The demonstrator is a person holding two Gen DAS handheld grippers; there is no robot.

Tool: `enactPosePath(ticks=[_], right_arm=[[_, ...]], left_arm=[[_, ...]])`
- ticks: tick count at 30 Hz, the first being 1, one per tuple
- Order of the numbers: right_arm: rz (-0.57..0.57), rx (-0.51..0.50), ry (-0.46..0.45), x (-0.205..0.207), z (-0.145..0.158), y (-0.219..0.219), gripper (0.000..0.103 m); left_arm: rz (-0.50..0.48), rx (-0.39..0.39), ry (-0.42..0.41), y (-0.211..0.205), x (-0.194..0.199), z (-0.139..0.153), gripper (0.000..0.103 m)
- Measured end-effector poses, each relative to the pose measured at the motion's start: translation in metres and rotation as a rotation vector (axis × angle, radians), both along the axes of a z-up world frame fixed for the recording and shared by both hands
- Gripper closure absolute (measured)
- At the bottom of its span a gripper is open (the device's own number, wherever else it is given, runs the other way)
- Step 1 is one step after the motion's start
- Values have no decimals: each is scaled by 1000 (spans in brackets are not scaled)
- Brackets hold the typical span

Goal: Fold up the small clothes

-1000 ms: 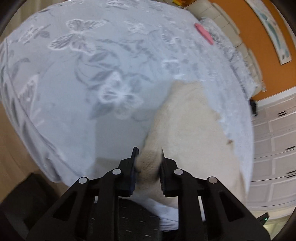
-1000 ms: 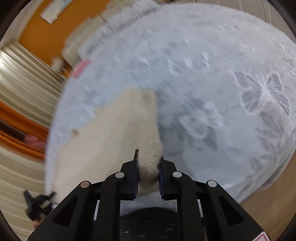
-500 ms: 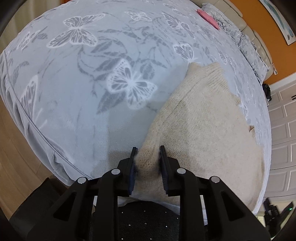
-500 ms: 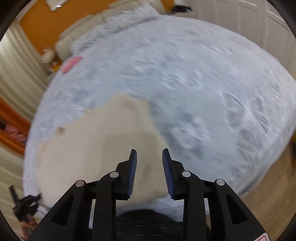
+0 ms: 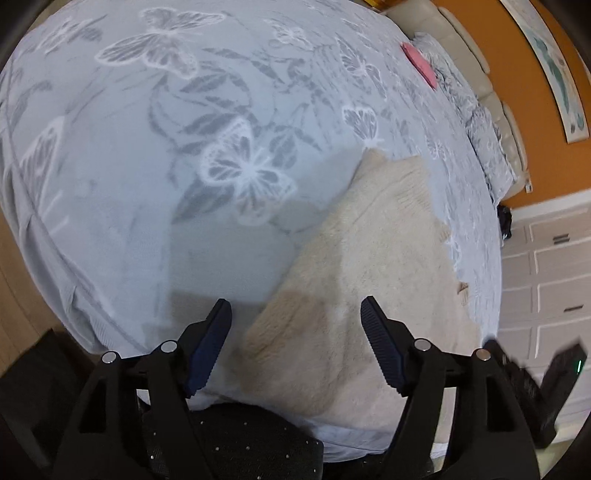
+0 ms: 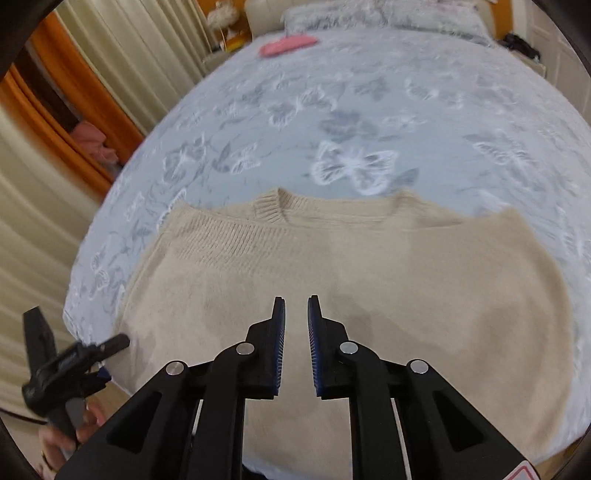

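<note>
Jaws of the left gripper (image 5: 295,341) are opening and stand wide above the near edge of a cream knitted sweater (image 5: 369,280); cloth lies below the gap, but neither pad presses on it. On the right gripper (image 6: 296,345) the jaws are closing, with only a narrow gap left between the blue pads and nothing pinched in it; the sweater lies beneath them, apart from the fingers.

That sweater lies spread flat on a bed (image 6: 369,110) covered by a pale grey-blue blanket printed with white butterflies and grey leaves. In the right wrist view its ribbed collar (image 6: 269,208) points toward the far side of the bed, and the body reaches the near edge. In the left wrist view the same garment runs along the right part of the bed, one side just beside a large white butterfly print (image 5: 243,177).

A pink item (image 6: 288,45) lies far off near the pillows (image 6: 388,14) at the head of the bed. Curtains (image 6: 110,62) hang at the left of the right wrist view, an orange wall (image 5: 517,92) and white cupboard doors (image 5: 546,277) show in the left. No box, basket or other container is in view.

A hand (image 6: 62,439) at the lower left of the right wrist view holds the other black gripper.
</note>
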State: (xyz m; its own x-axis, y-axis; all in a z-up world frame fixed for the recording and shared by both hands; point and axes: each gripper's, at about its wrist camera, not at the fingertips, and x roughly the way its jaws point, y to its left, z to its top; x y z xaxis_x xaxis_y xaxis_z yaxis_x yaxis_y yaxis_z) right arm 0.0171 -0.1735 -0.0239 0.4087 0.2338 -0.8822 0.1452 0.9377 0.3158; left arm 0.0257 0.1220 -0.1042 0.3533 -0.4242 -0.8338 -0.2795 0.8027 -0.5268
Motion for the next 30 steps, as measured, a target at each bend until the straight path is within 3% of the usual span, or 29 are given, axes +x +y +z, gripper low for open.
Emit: enactPosePath(ticks=[3,6,7,8,10,14,17,18,19,20,21,22,24,26,28,30], right_arm=[[-26,-59,15,12,-5,-6,91],[-141,-66,-24,1,5,-47,67],[-192,-86,-39,-7,7,-67,56],[-226,-105,-49,-13,8,-82,51],[-309,-150,-43,-25,5,-120,45],[-411,-160,-9,-30,-8,-176,36],[-399,-150,39,-21,-32,-195,31],[-375,-112,62,-18,-43,-198,34],[-354,-89,73,-17,-49,-198,71],[-323,-68,88,-17,-53,-195,96],[-320,-66,54,-20,-47,-193,96],[-315,-38,-25,-27,-31,-192,97],[-325,-28,-120,-37,-4,-190,97],[-347,-30,-193,-41,15,-197,97],[-376,-31,-180,-34,6,-210,97],[-380,-25,-26,-19,-43,-222,96]], left_arm=[[-13,79,-9,-7,4,8,32],[-13,145,-151,-7,7,47,30],[-29,161,-193,-9,10,58,21],[-47,169,-224,-11,15,65,14],[-117,180,-277,-21,37,77,13],[-268,208,-275,-61,93,69,12],[-341,260,-208,-96,126,41,15],[-367,260,-189,-106,132,31,24],[-388,260,-172,-113,134,22,52],[-407,273,-140,-119,136,14,73],[-398,278,-139,-118,133,14,77],[-378,253,-160,-115,130,19,91],[-341,175,-213,-102,122,41,92],[-322,169,-273,-97,120,65,92],[-321,188,-286,-101,126,71,91],[-325,235,-255,-111,140,59,90]])
